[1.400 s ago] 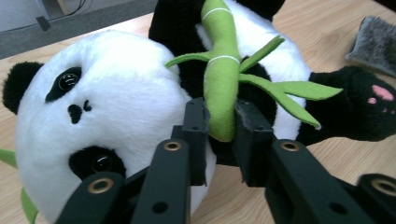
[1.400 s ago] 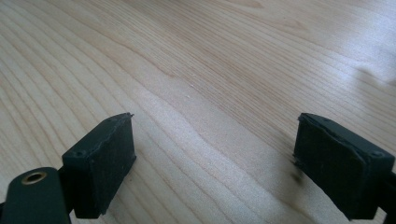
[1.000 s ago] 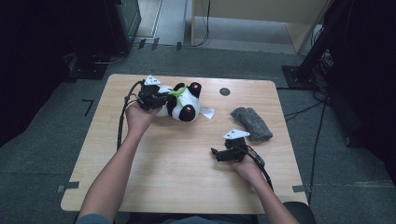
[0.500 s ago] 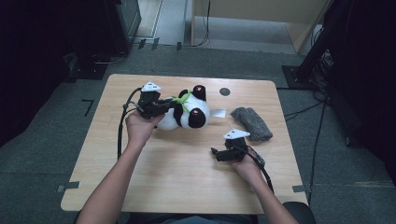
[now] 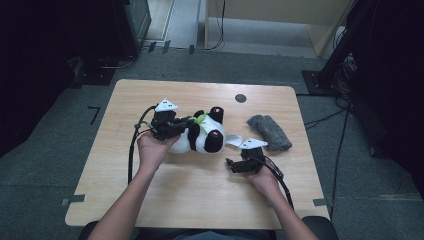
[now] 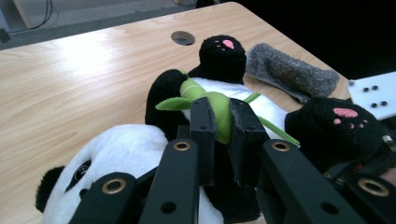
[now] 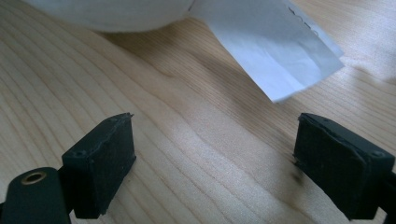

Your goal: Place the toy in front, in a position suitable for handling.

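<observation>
While left gripper [image 6: 223, 122] pinches panda's green leaf [image 6: 215, 106], right gripper [image 7: 212, 154] spread — resting on table [image 5: 200, 200].

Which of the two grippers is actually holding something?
The left gripper: its jaws pinch the panda's green leaf. The right gripper rests open on the table, with nothing between its jaws.

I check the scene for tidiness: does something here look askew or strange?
Yes. The panda lies tipped over on the table, feet up, not sitting. The left claw pinches only its green leaf, a thin hold.
</observation>
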